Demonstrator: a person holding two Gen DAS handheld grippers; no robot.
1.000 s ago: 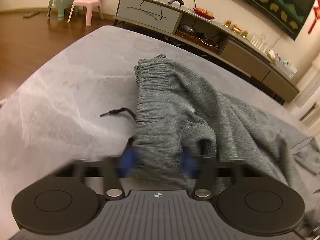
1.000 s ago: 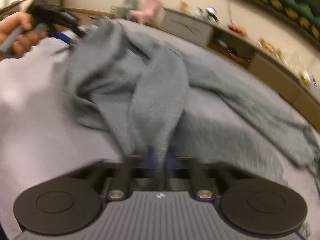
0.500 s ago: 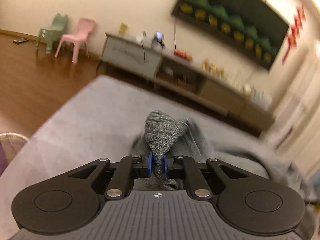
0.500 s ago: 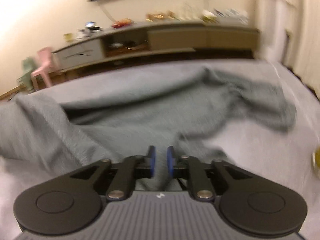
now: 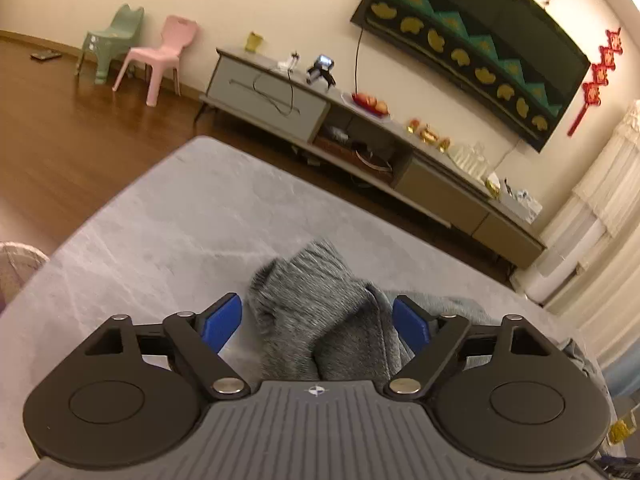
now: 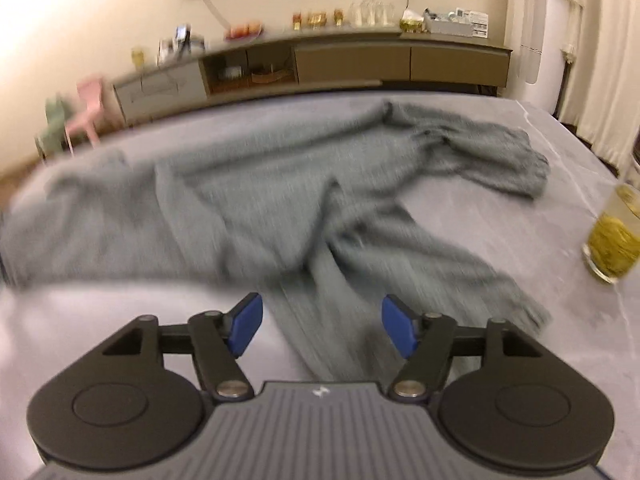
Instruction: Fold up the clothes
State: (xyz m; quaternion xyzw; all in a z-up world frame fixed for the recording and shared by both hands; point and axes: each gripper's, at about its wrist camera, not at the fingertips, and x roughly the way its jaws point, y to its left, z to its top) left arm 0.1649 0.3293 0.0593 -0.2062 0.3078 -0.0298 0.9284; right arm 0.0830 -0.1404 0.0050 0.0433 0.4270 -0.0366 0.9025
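Grey knit trousers point(image 6: 280, 200) lie spread over the grey marble table point(image 6: 500, 224), legs reaching right and toward me. In the left wrist view a bunched fold of the grey trousers point(image 5: 316, 316) sits between the blue pads of my left gripper point(image 5: 318, 324), whose jaws are opening; the pads stand apart from the cloth. My right gripper point(image 6: 322, 326) hangs over one trouser leg, its jaws opening too, pads point(image 6: 246, 324) clear of the fabric below.
A glass of yellow-green tea point(image 6: 612, 240) stands at the table's right edge. Beyond the table point(image 5: 180, 216) run a long TV cabinet point(image 5: 360, 136), a pink chair point(image 5: 160, 60), a green chair point(image 5: 112, 40) and wooden floor.
Both grippers let go of the grey cloth and opened wide. The right gripper swung across the table and rolled; the trousers dropped and now lie spread out.
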